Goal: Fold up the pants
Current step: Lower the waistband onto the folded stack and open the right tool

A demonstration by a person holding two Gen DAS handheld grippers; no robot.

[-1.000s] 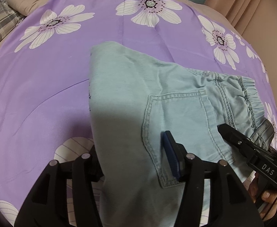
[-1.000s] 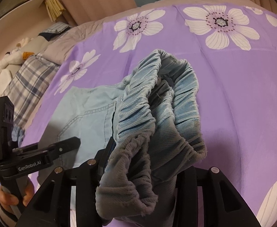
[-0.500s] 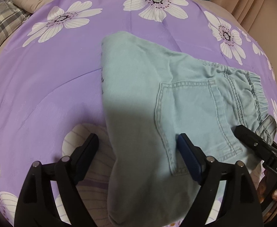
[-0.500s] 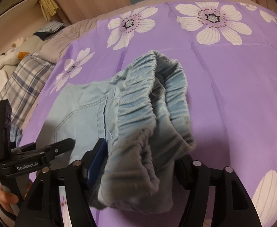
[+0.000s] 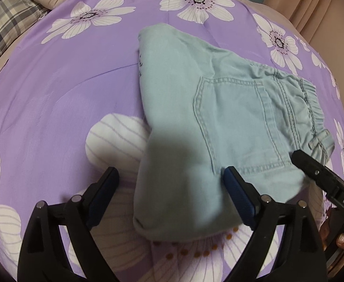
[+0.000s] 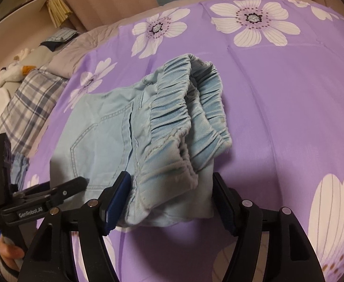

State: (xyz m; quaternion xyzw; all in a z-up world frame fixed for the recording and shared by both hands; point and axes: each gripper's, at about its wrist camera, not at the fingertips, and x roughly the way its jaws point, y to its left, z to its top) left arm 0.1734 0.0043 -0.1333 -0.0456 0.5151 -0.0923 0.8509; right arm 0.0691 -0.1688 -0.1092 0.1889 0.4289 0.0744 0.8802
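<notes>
Now we are seeing the pants lying folded into a compact bundle at centre frame on the purple floral bedspread, back pocket up, elastic waistband stacked toward the right. The left gripper is opening, its jaws straddling the folded edge without pressing. The right gripper is standing apart around the waistband, nothing clamped. We are judging the fold essentially done; only withdrawing remains.

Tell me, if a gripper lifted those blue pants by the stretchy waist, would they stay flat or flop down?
The pants would probably flop: the cloth is soft and already sags where it is folded. The gathered waistband looks bunchy, so it should be easy to pinch. The fold would likely fall open.
</notes>
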